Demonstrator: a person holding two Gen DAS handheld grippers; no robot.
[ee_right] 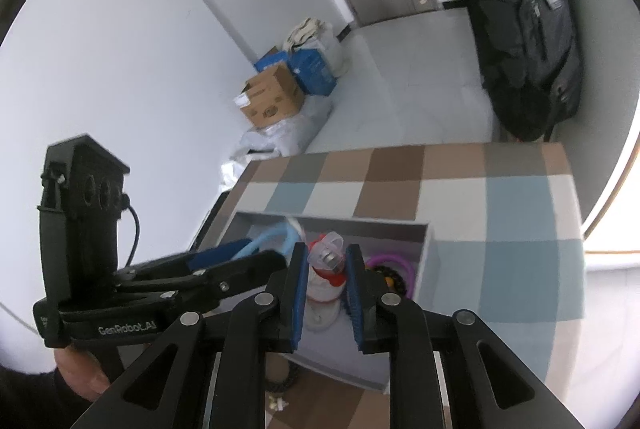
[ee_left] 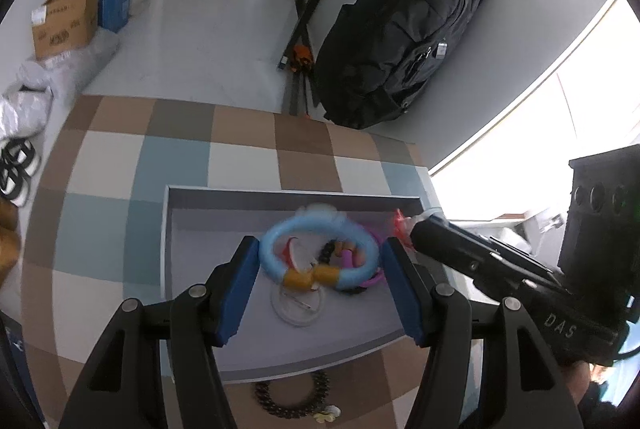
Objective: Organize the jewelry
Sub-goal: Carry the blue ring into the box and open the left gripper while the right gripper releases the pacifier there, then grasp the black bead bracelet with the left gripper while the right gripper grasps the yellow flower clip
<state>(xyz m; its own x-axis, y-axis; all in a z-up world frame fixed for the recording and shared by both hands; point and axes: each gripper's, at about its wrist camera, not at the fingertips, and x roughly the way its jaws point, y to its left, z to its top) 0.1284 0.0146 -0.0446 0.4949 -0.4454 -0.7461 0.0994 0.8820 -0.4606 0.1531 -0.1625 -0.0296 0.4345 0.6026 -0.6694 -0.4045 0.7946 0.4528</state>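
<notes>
Left gripper (ee_left: 320, 269) spread wide around blue ring (ee_left: 320, 253), pads apart from it, over grey tray (ee_left: 192, 197). Right gripper (ee_right: 327, 281) clamped on red-and-clear trinket (ee_right: 326, 257).

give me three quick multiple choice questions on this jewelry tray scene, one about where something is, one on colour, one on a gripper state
1. Where is the dark beaded bracelet?
A. in the tray
B. on the checkered cloth, outside the tray's near wall
C. in the left gripper

2. What colour is the big ring between the left gripper fingers?
A. light blue
B. green
C. black

3. What is the right gripper doing?
A. open, empty
B. out of view
C. shut on a small clear and red piece

Answers: 1 B, it lies below the grey tray. 2 A, blue with yellow bands. 3 C, its pads pinch the piece.
</notes>
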